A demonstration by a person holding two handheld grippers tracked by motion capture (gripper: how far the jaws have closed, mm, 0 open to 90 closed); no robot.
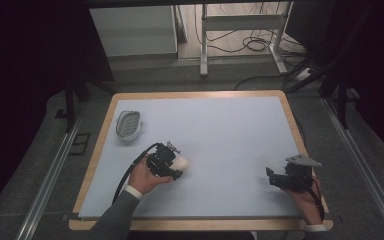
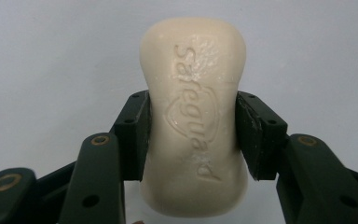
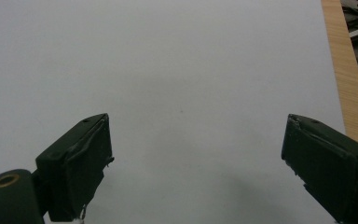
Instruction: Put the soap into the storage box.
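A cream bar of soap (image 2: 193,116) with embossed lettering sits clamped at its waist between the two black jaws of my left gripper (image 2: 192,135). From above, the soap (image 1: 181,162) shows as a pale lump at the tip of the left gripper (image 1: 176,167), left of the table's middle. A white soap dish (image 1: 129,124) with a ribbed grey inside lies at the table's left, apart from the gripper. My right gripper (image 1: 271,176) rests near the front right corner, and its jaws (image 3: 196,163) stand wide open over bare tabletop.
The light grey tabletop (image 1: 220,130) has a wooden rim (image 1: 292,120); that wooden edge (image 3: 349,88) runs close to the right gripper. Beyond the table stand a white cabinet (image 1: 135,30) and a metal frame with cables (image 1: 245,40).
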